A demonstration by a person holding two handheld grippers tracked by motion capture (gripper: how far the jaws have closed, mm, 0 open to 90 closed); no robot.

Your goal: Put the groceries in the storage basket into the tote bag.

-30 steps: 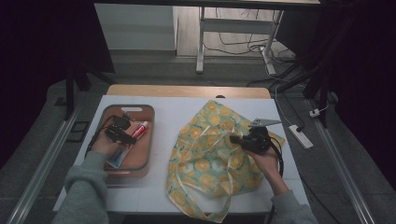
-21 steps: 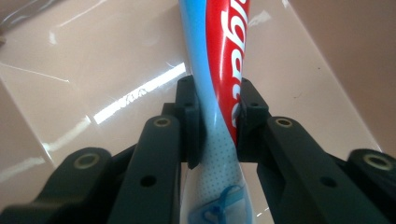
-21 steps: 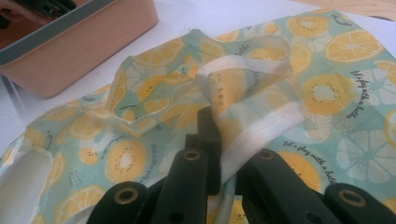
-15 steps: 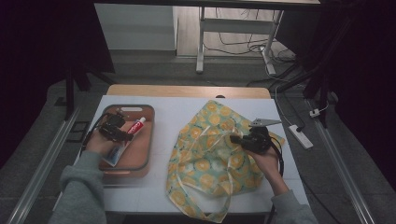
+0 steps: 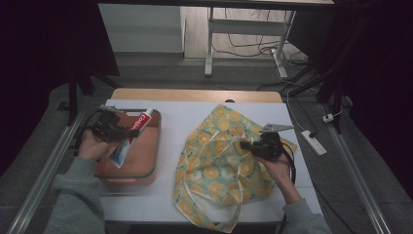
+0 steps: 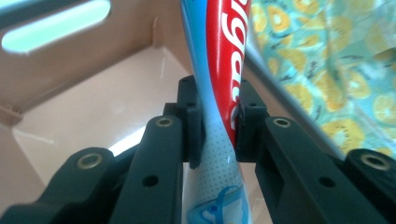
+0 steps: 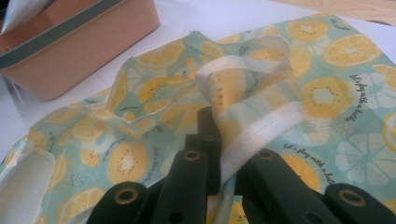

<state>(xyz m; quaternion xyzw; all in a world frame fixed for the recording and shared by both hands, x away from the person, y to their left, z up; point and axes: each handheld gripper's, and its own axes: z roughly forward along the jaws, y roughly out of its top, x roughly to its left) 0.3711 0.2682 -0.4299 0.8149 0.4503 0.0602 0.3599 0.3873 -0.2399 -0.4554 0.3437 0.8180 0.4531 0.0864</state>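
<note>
Left gripper (image 5: 127, 132): jaws just closed onto a red, white and blue toothpaste tube (image 5: 131, 139), pads pinching its flattened middle, tube now clamped and raised above the floor of the salmon-pink plastic tray (image 5: 155, 146). In the left gripper view, tube (image 6: 219, 93) running straight away from the jaws, long axis in line with them, printed red end ahead, pale dotted crimped end back toward the hand.

Right gripper (image 5: 246, 145): jaws nearly fully together on a white-edged handle strap of the mint-green cloth bag printed with yellow citrus slices (image 5: 219, 165), strap (image 7: 254, 135) pinched between the pads and lifted a little off the white table (image 5: 170, 117).

From the left gripper, bag lying off toward the capped end's side, across a bare strip of table, well apart. Bag mouth near the right gripper, just ahead of its jaws, apparently slack rather than gaping. Likely next: carrying the tube across, leading end toward that opening, the left hand the only one placed to do it.
</note>
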